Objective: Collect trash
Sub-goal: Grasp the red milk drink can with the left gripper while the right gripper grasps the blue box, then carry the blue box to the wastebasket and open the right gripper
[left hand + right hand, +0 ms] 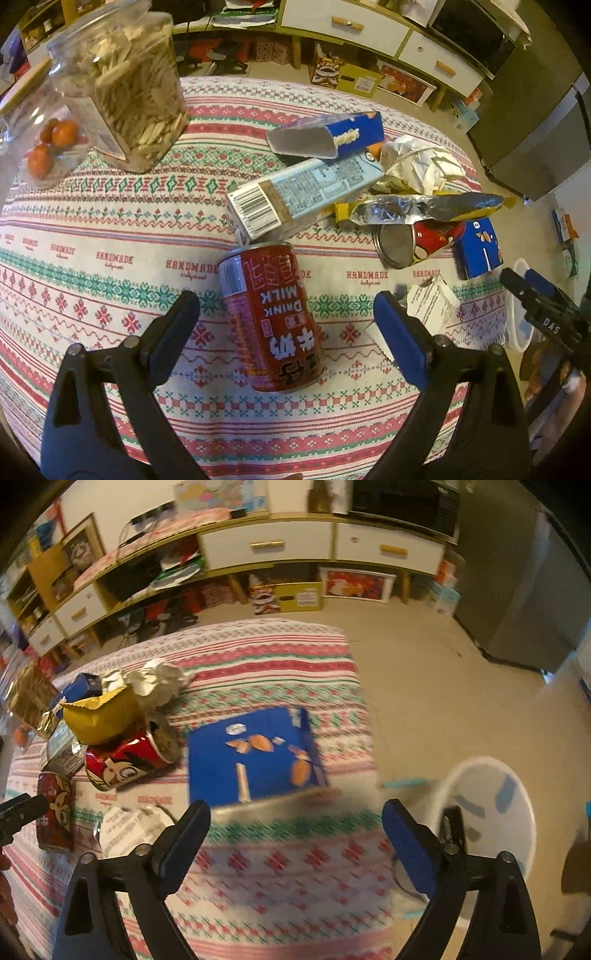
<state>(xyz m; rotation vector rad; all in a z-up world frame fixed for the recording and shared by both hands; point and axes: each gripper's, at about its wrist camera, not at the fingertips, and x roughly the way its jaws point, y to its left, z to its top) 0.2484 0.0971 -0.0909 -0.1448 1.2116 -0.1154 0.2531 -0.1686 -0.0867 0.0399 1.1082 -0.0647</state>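
A red milk drink can point(271, 317) lies on the patterned tablecloth point(92, 236), between the fingers of my open left gripper point(286, 317). Behind it lies a pile: a pale carton point(303, 194), a blue box point(332, 134), crumpled white paper point(421, 162), a foil bag point(424, 206) and a crushed red can point(417, 240). My right gripper point(295, 829) is open and empty, just in front of a blue almond box point(255, 757). A white bin point(491, 812) stands on the floor to the right of the table.
A clear jar of seeds point(125, 88) and a clear container of small tomatoes point(44, 144) stand at the far left. A folded leaflet point(129, 830) lies near the front. Cabinets point(325, 542) line the far wall.
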